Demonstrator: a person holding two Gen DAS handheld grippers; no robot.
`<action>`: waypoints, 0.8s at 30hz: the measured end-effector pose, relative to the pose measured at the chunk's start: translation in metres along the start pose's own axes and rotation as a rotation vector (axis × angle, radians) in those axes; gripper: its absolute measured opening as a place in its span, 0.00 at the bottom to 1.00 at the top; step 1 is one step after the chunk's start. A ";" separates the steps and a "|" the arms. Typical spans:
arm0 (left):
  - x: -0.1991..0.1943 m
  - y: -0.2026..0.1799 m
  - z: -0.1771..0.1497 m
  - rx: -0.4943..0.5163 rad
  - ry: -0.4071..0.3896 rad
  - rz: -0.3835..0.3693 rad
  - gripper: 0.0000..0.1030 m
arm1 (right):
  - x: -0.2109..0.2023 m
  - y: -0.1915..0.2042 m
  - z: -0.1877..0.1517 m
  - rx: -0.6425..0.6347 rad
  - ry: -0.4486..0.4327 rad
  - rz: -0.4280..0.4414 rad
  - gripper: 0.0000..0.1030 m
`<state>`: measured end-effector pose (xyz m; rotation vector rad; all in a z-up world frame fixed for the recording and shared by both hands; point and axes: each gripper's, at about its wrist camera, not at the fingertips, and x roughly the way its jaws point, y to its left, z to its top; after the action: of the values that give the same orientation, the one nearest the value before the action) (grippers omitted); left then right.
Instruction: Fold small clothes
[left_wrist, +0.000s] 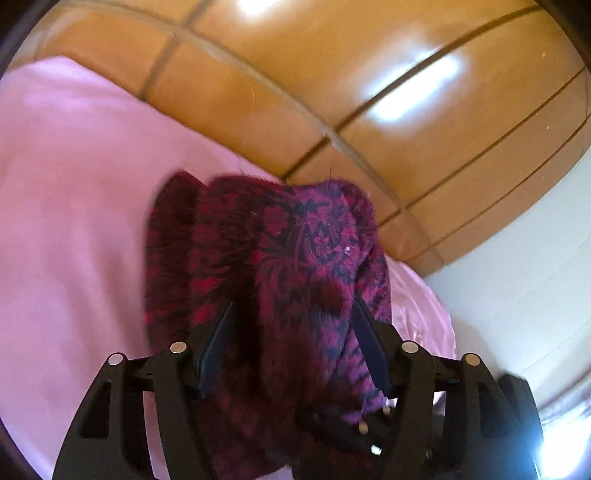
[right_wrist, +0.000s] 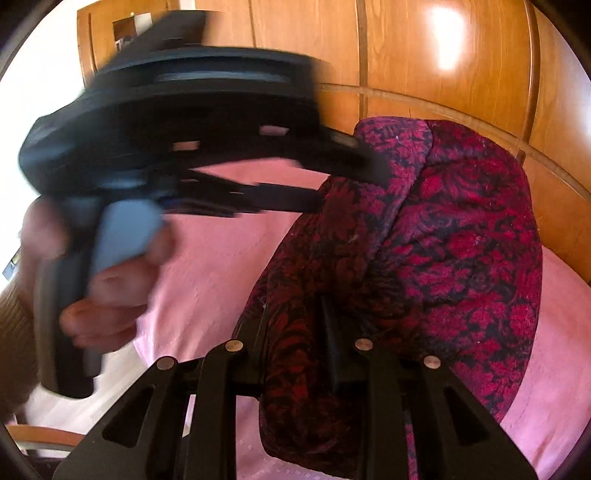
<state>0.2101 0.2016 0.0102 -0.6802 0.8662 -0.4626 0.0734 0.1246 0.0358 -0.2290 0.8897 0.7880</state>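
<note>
A dark red and purple floral knit garment (left_wrist: 295, 266) hangs bunched above the pink bedsheet (left_wrist: 74, 221). My left gripper (left_wrist: 291, 317) has its jaws wide apart, with the cloth draped thickly between and over them. In the right wrist view the same garment (right_wrist: 461, 240) hangs in folds, and my right gripper (right_wrist: 295, 332) is shut on a bunched fold of it. The left gripper (right_wrist: 351, 173) shows there too, blurred, held in a hand (right_wrist: 110, 288), its fingers reaching into the cloth's upper left edge.
A glossy wooden headboard (left_wrist: 369, 74) with panel seams runs behind the bed. A white wall (left_wrist: 535, 277) lies at the right in the left wrist view. The pink sheet (right_wrist: 214, 258) spreads below the garment.
</note>
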 end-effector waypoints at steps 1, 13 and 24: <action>0.006 -0.001 0.002 -0.004 0.018 -0.009 0.37 | -0.002 -0.002 -0.003 -0.005 -0.003 0.000 0.22; -0.003 -0.029 0.009 0.114 -0.010 0.137 0.17 | -0.093 -0.079 -0.017 0.217 -0.134 0.339 0.54; -0.014 -0.002 0.006 0.080 -0.010 0.373 0.16 | -0.024 -0.089 -0.042 0.153 0.006 0.129 0.47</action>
<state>0.2067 0.2106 0.0215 -0.4338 0.9360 -0.1574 0.1012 0.0296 0.0161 -0.0393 0.9727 0.8342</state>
